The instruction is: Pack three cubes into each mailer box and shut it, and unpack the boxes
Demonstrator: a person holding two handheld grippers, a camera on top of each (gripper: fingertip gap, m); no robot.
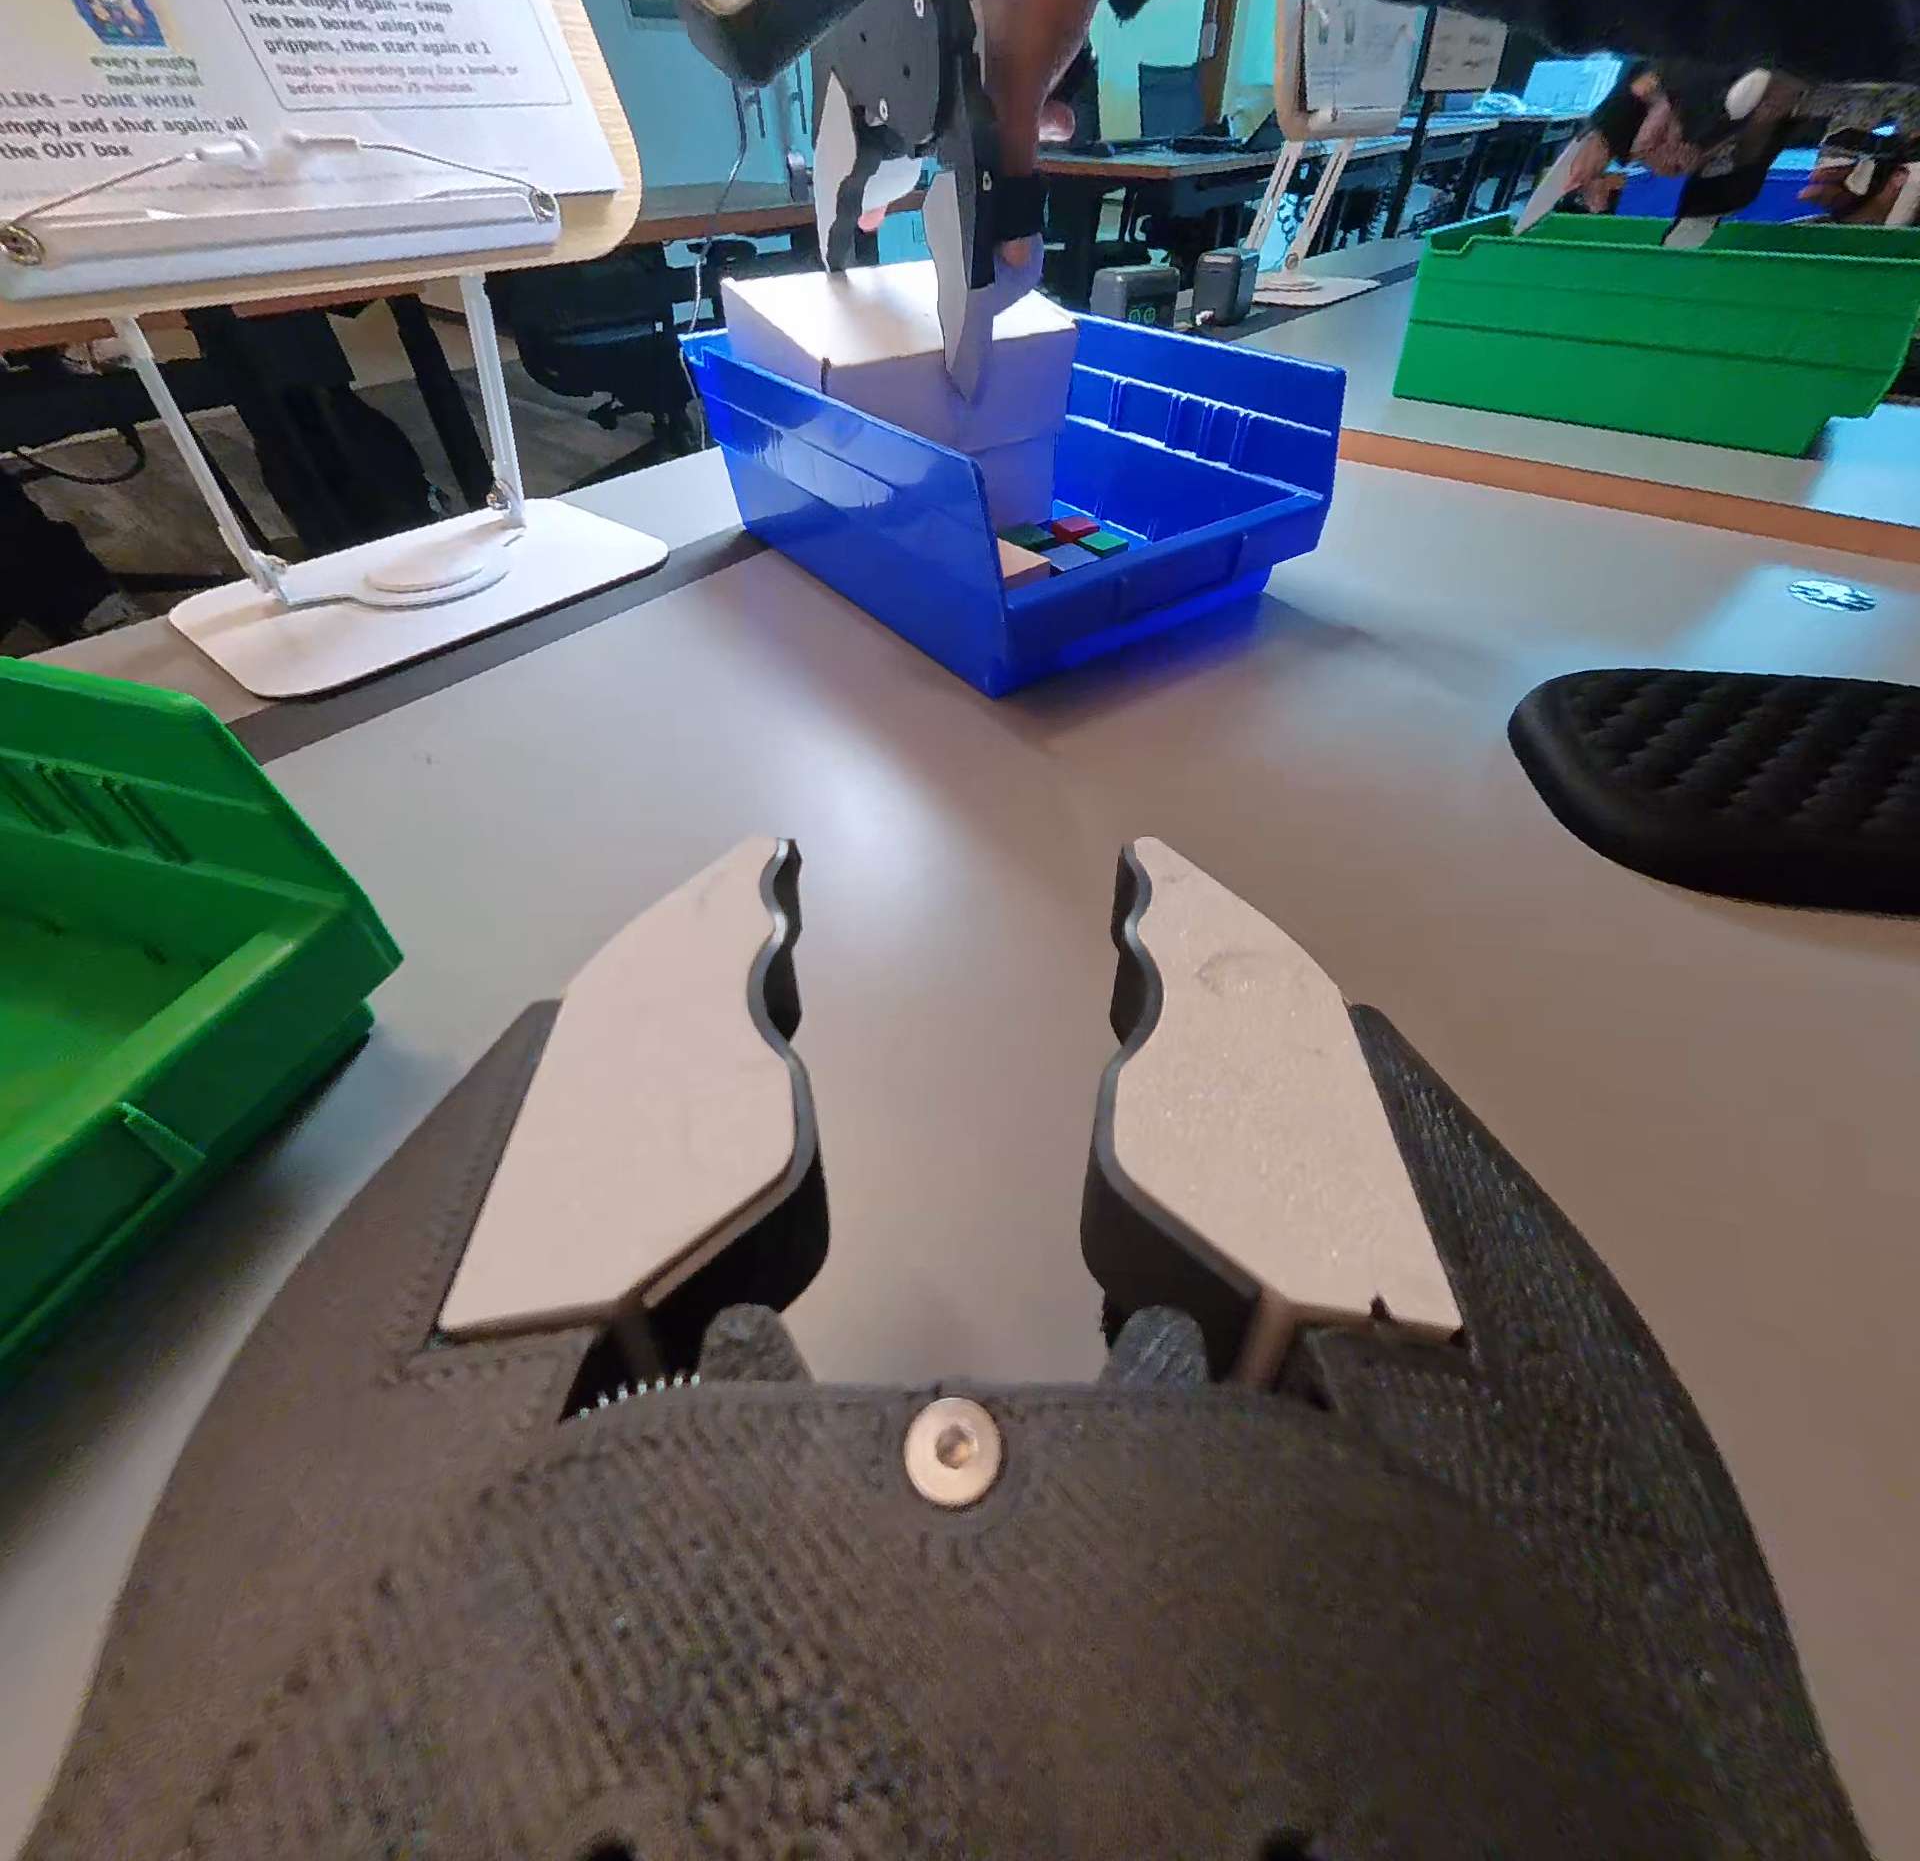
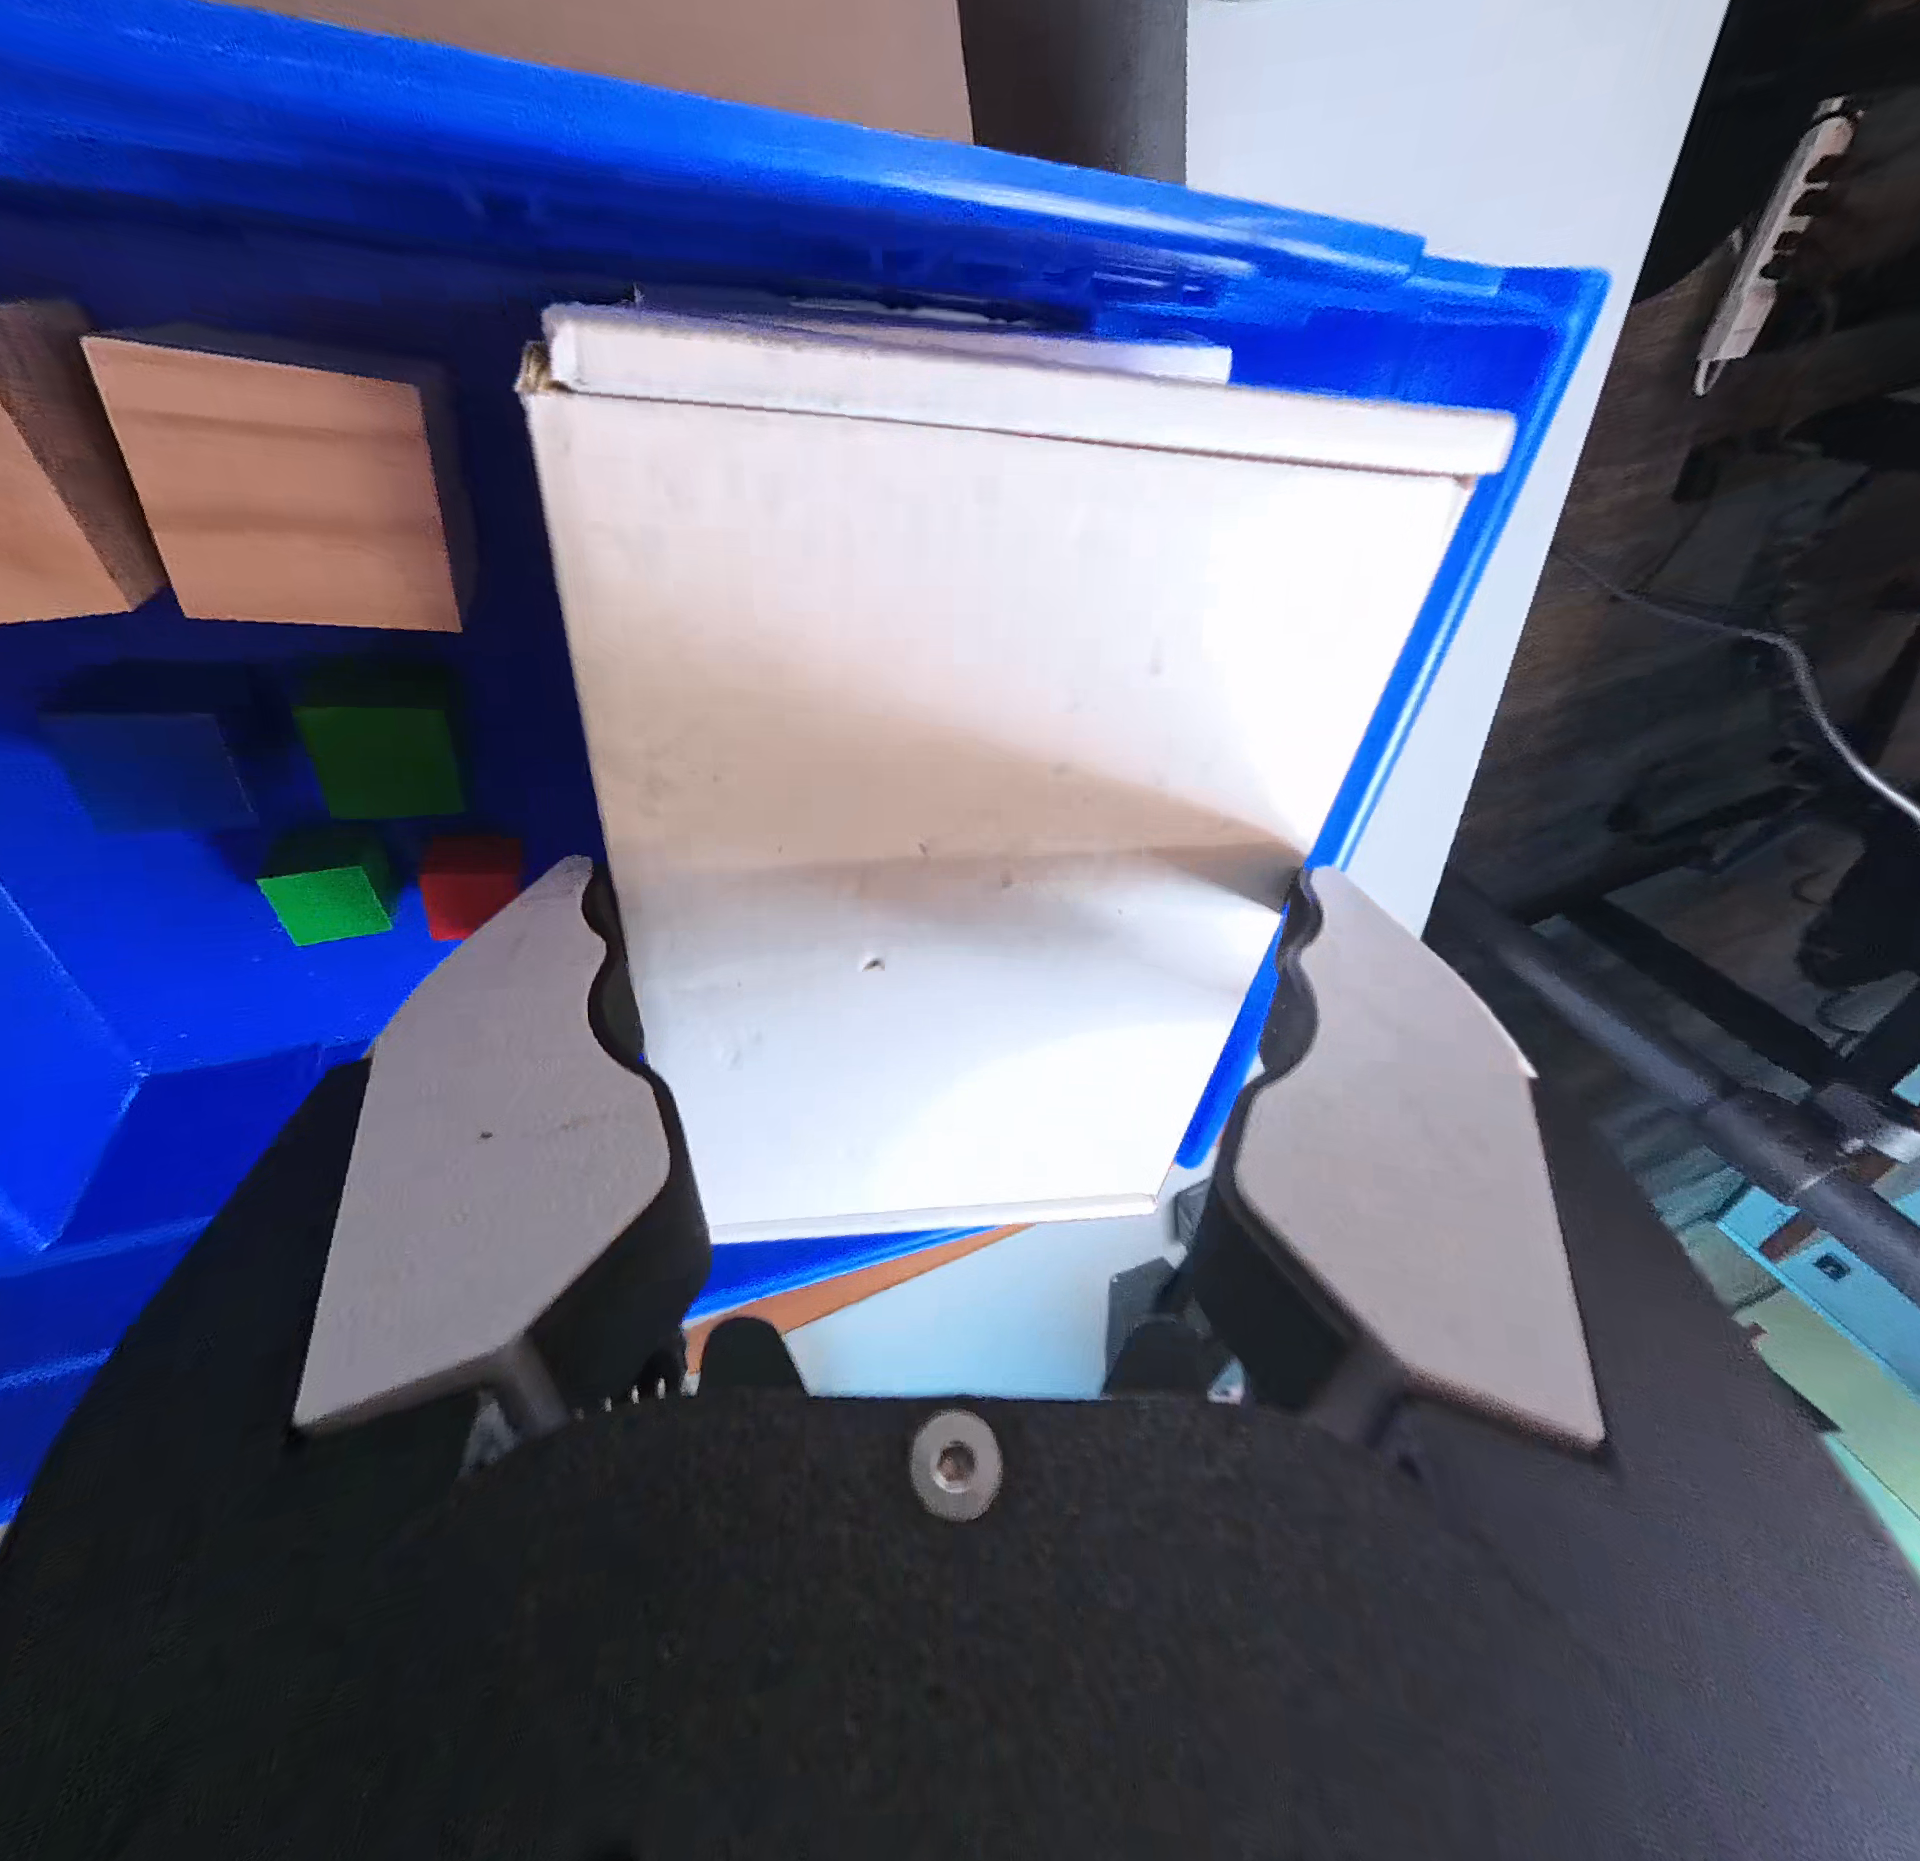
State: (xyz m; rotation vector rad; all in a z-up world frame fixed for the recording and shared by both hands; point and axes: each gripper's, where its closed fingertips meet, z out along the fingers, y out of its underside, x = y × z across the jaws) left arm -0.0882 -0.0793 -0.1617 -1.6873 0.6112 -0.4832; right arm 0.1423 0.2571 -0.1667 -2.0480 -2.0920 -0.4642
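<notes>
Between right tongs, white shut mailer

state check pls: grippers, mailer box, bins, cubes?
left gripper: open, empty, over the table.
right gripper: shut on the white mailer box.
white mailer box: closed, tilted, partly out of the blue bin.
blue bin: holds loose cubes.
cubes: loose on the bin floor.
green bin: visible part empty.

Smooth grey laminate tabletop with a wood-coloured edge strip. Black mesh chair back at right. Behind: rows of dark desks, teal-tinted glazing, black office chairs on dark floor. Even lighting.
</notes>
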